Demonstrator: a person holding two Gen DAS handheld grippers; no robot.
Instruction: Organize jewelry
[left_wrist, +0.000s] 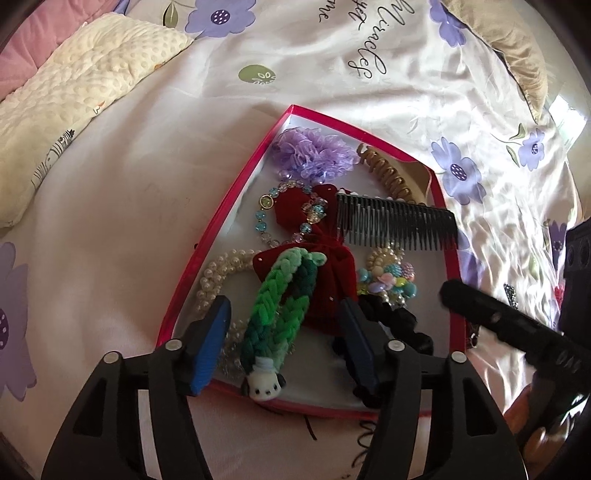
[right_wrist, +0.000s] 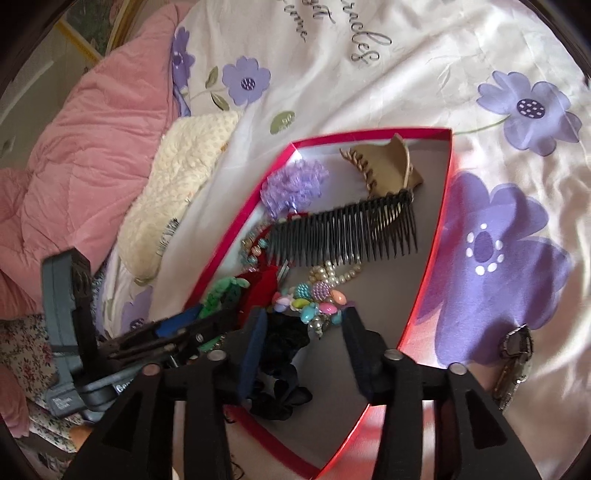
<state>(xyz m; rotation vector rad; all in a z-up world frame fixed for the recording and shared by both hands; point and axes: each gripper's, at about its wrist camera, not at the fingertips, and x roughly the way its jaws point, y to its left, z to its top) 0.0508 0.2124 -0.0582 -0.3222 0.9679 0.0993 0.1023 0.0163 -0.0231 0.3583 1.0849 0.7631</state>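
Note:
A shallow red-rimmed box (left_wrist: 207, 236) lies on the bedspread, holding several hair and jewelry pieces. My left gripper (left_wrist: 282, 314) is open over its near end; a green braided band with a white puppy charm (left_wrist: 273, 321) lies between the blue pads, untouched. Under it are a red velvet bow (left_wrist: 328, 266), a pearl necklace (left_wrist: 218, 273) and a blue bead bracelet (left_wrist: 264, 218). My right gripper (right_wrist: 304, 317) is open above a black scrunchie (right_wrist: 284, 343) and a pastel bead cluster (right_wrist: 314, 299). A black comb (right_wrist: 343, 232) rests across the middle of the box.
A purple scrunchie (right_wrist: 291, 184) and a tan claw clip (right_wrist: 384, 166) fill the far end of the box. A metal watch (right_wrist: 517, 358) lies on the flowered bedspread (right_wrist: 498, 240) right of the box. A cream pillow (left_wrist: 74, 99) and a pink quilt (right_wrist: 92, 147) sit to the left.

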